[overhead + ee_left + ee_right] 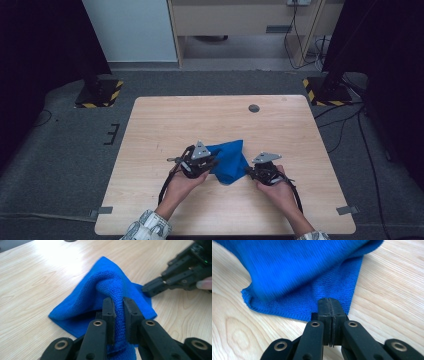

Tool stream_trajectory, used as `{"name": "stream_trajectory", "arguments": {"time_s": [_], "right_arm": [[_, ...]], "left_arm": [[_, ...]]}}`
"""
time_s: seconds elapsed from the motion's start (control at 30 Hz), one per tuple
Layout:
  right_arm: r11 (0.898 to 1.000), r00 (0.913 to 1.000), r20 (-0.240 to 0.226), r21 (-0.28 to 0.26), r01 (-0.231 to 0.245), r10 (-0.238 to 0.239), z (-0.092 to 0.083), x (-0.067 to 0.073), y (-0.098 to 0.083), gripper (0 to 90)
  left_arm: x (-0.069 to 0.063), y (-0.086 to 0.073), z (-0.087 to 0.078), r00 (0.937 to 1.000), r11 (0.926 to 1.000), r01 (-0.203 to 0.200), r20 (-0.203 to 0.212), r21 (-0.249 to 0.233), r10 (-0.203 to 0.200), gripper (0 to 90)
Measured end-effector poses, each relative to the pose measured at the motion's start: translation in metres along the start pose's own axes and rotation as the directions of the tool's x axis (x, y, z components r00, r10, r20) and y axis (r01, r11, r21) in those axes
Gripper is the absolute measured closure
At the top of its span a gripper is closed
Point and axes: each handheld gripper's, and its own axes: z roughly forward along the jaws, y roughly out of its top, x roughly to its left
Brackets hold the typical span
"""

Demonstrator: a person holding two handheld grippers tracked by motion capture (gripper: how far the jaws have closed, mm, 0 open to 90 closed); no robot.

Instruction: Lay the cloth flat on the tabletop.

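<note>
Blue cloth (229, 160) sits mid-table (165, 120), bunched between both grippers. Left gripper (119, 305) clenched on a raised fold, likely to lift that side. Right gripper (329, 305) pinched shut at the cloth's hem, apparently anchoring the edge.

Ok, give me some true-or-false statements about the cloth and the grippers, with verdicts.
1. The left gripper pinches a raised fold of the blue cloth. True.
2. The cloth lies perfectly flat. False: its middle is bunched up into a ridge.
3. The right gripper has its jaws pressed together at the cloth's edge. True.
4. The cloth is red. False: it is blue.
5. The cloth sits on a metal tray. False: it lies on the wooden table.
</note>
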Motion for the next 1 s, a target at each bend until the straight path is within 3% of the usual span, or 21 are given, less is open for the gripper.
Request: {"name": "stream_trajectory", "arguments": {"time_s": [0.13, 0.27, 0.4, 0.47, 0.5, 0.53, 0.73, 1.0], "right_arm": [[1.000, 0.9997, 0.019, -0.009, -0.017, 0.017, -0.012, -0.012, -0.001, 89.7], [0.998, 0.9967, 0.049, -0.018, -0.064, 0.064, -0.018, -0.028, -0.005, 89.8], [0.998, 0.9967, 0.060, -0.013, -0.055, 0.055, -0.013, -0.031, -0.006, 88.7], [0.998, 0.9962, 0.069, -0.027, -0.051, 0.053, -0.016, -0.030, -0.005, 81.7], [0.996, 0.9957, 0.067, -0.059, -0.059, 0.063, -0.023, -0.027, -0.003, 69.7], [0.995, 0.9962, 0.058, -0.074, -0.060, 0.065, -0.027, -0.024, -0.002, 65.2], [0.994, 1.0000, 0.006, -0.109, -0.006, 0.007, -0.040, -0.002, -0.004, 52.2], [0.995, 0.9949, -0.081, -0.083, 0.053, -0.060, -0.029, 0.023, -0.004, 47.9]], "left_arm": [[0.011, -0.006, 0.001, 0.9993, 0.9997, 0.011, -0.037, 0.024, -0.010, 79.6], [0.023, -0.024, 0.020, 0.9966, 0.9913, 0.029, -0.080, 0.129, -0.018, 81.3], [0.027, -0.033, 0.033, 0.9947, 0.9845, 0.034, -0.101, 0.172, -0.017, 80.3], [0.026, -0.034, 0.035, 0.9943, 0.9852, 0.032, -0.105, 0.168, -0.014, 77.3], [0.025, -0.033, 0.033, 0.9941, 0.9863, 0.031, -0.107, 0.162, -0.013, 72.5], [0.025, -0.033, 0.032, 0.9940, 0.9877, 0.024, -0.109, 0.154, -0.007, 68.9], [0.025, -0.030, 0.016, 0.9911, 0.9946, 0.025, -0.132, 0.101, -0.011, 48.5], [0.015, -0.029, -0.001, 0.9941, 0.9979, -0.017, -0.106, 0.063, 0.024, 44.8]]}}
